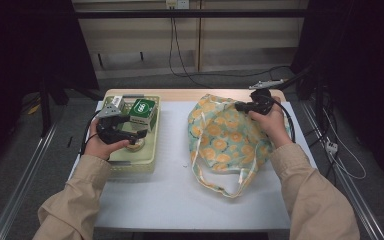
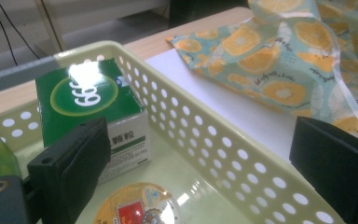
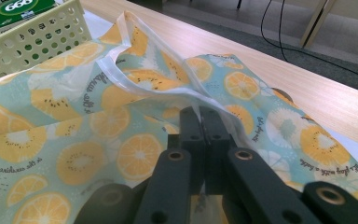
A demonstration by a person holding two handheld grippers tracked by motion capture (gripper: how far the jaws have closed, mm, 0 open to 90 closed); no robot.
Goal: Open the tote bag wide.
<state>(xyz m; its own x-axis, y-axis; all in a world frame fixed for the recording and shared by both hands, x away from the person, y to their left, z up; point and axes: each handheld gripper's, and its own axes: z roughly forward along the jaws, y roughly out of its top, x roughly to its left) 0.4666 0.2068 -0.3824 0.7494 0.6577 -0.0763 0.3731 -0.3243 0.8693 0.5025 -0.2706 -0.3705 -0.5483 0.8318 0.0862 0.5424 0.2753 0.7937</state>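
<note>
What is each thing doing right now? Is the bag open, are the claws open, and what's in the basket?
Left claw: open, over the basket, holding nothing.
Right claw: shut on the bag's white rim.
Fruit-print bag: lying on the table, mouth lifted a little.
Basket: upright, holding boxes and a cup.
Green box: standing in the basket.
Round-lidded cup: in the basket, lid on.

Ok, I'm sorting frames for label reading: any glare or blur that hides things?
Left gripper view: a white glare patch washes out the top of the green box, and the near jaws are soft. High view: dark surroundings, table evenly lit. Right gripper view: the fruit-print bag is sharp, with blurred jaw bases.
</note>
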